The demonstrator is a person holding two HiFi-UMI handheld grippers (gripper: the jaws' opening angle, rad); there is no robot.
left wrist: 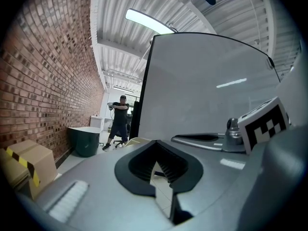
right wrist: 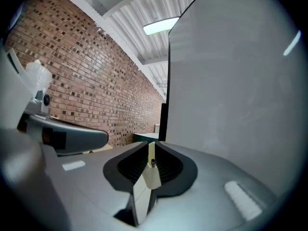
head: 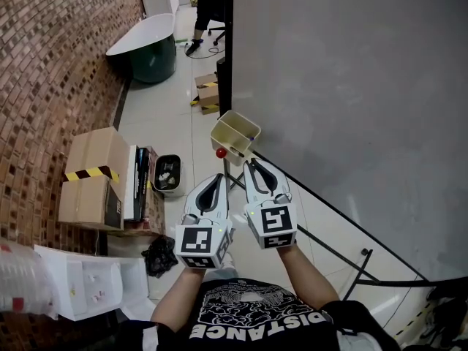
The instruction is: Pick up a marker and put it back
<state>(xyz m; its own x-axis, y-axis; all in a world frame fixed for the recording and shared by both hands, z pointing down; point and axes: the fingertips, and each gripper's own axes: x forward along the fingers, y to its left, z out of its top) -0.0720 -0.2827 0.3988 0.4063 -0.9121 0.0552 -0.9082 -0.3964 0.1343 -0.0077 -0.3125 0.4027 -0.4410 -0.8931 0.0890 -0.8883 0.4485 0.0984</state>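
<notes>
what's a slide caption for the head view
Left hand-held gripper and right hand-held gripper held close to the cream bin

**Industrial loft used as a test space.** A bare brick wall [head: 44, 64] is seen from 9 to 11 o'clock. Hazard-taped cardboard boxes [head: 91, 178] are stacked against it at 9 o'clock. A freestanding bathtub [head: 146, 46] is placed at 11 o'clock and a large whiteboard [head: 351, 86] at 2 o'clock. A corrugated ceiling [left wrist: 125, 37] with a strip light [left wrist: 147, 20] is shown overhead.
</notes>
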